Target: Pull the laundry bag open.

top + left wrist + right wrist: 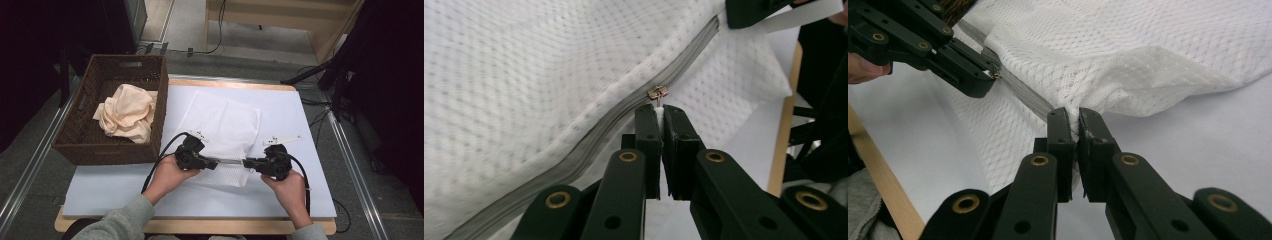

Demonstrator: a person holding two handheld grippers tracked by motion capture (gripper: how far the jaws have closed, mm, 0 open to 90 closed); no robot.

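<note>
A white mesh bag (222, 125) with a grey zipper (589, 145) lies on the white board (115, 187). Both grippers meet at its near edge, tips pointing at each other. My left gripper (659, 112) is shut on the white pull tab of the brass zipper slider (657, 92); in the high view the left gripper (215, 162) is at the bag's front left. My right gripper (1077, 116) is shut on the mesh bag (1128, 50) edge beside the zipper, lifting a fold. From above, the right gripper (245, 161) sits a short gap from the left one.
A brown wicker basket (162, 100) stands at the board's left side, holding a crumpled cream cloth (127, 112). The board's wooden front edge (883, 185) runs close below the hands. Cables trail from both grippers towards the person.
</note>
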